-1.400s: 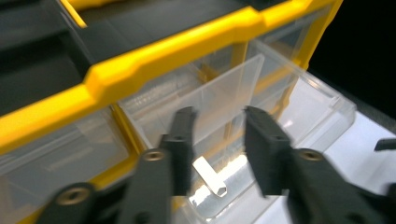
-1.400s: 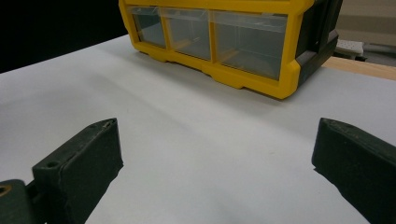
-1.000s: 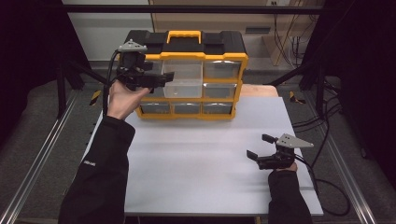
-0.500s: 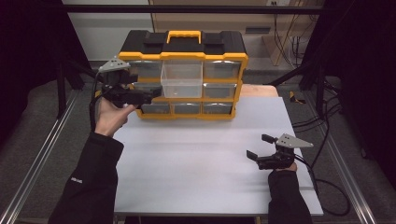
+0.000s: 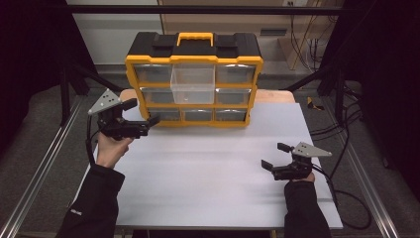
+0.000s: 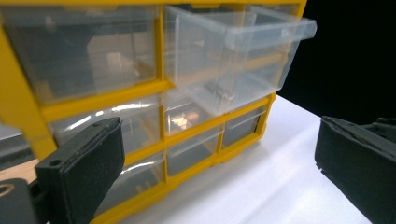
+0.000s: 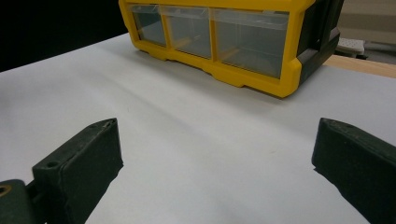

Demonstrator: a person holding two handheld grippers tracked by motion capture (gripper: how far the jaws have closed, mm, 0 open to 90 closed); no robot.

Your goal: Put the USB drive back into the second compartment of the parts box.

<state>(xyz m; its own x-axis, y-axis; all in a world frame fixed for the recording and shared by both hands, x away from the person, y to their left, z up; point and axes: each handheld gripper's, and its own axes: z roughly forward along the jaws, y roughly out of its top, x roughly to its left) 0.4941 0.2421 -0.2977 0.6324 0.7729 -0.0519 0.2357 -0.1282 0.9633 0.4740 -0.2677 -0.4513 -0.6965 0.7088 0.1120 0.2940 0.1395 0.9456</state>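
Note:
A yellow and black organizer [image 5: 194, 58] with clear drawers stands at the far middle of the white table [image 5: 208, 183]. Its top middle drawer [image 5: 192, 85] is pulled out, seen close up as the drawer [image 6: 233, 56] in the left gripper view. My left gripper [image 5: 142, 112] hovers off the organizer's lower left corner. It is open, its jaws have just been opening, and nothing is between them. In its own view the left gripper [image 6: 217, 135] faces the organizer [image 6: 28, 112]. My right gripper [image 5: 275, 156] rests open low over the table's right side. The right gripper [image 7: 218, 140] points at the organizer's [image 7: 289, 60] bottom row.
A wooden board edge [image 5: 277, 95] shows behind the white table. Cables [image 5: 341, 163] trail off the table's right side. Metal rails [image 5: 44, 163] run along both sides, and black frame struts [image 5: 74, 74] stand beside the organizer.
My left gripper has drawn back from the pulled-out drawer, moving left and down to the organizer's lower left corner. The drawer stays out. The right gripper has not moved.

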